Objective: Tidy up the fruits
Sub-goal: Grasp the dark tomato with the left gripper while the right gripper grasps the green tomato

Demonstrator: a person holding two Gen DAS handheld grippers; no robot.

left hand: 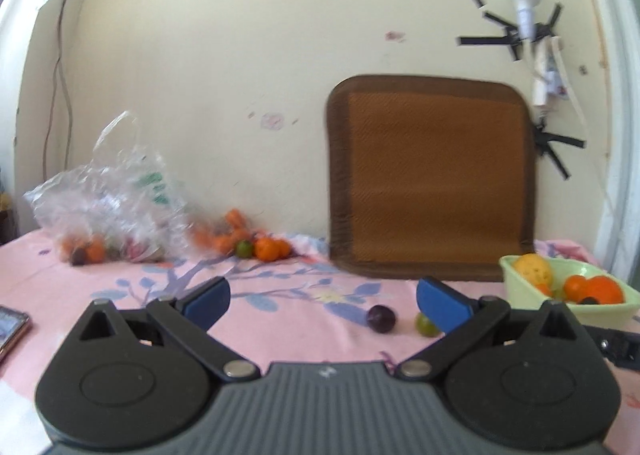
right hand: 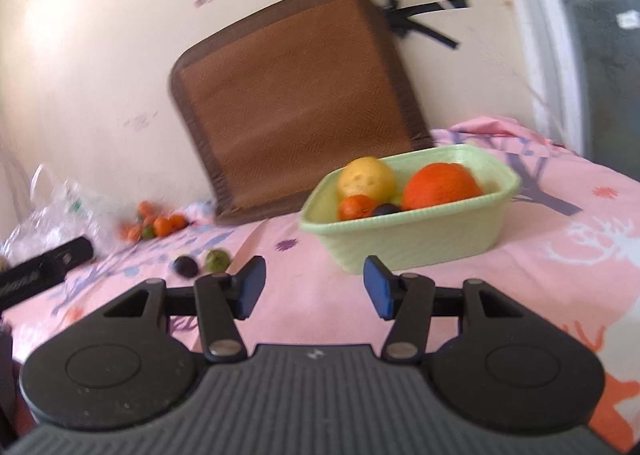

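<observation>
A pale green basket (right hand: 420, 239) (left hand: 516, 281) on the pink cloth holds a yellow fruit (right hand: 366, 177), a big orange (right hand: 440, 185), a small orange and a dark plum. A loose purple plum (left hand: 381, 318) (right hand: 186, 266) and a green lime (left hand: 425, 325) (right hand: 217, 260) lie side by side on the cloth. My left gripper (left hand: 324, 303) is open and empty; the plum shows between its fingers, farther off, and the lime peeks from behind its right pad. My right gripper (right hand: 314, 287) is open and empty, just short of the basket.
Several small oranges and a lime (left hand: 256, 247) lie by the wall beside a crumpled clear plastic bag (left hand: 108, 195) with more fruit. A brown mat (left hand: 432, 179) leans on the wall. A phone (left hand: 10, 329) lies at the left edge. The left gripper's black body (right hand: 40, 273) shows at the left.
</observation>
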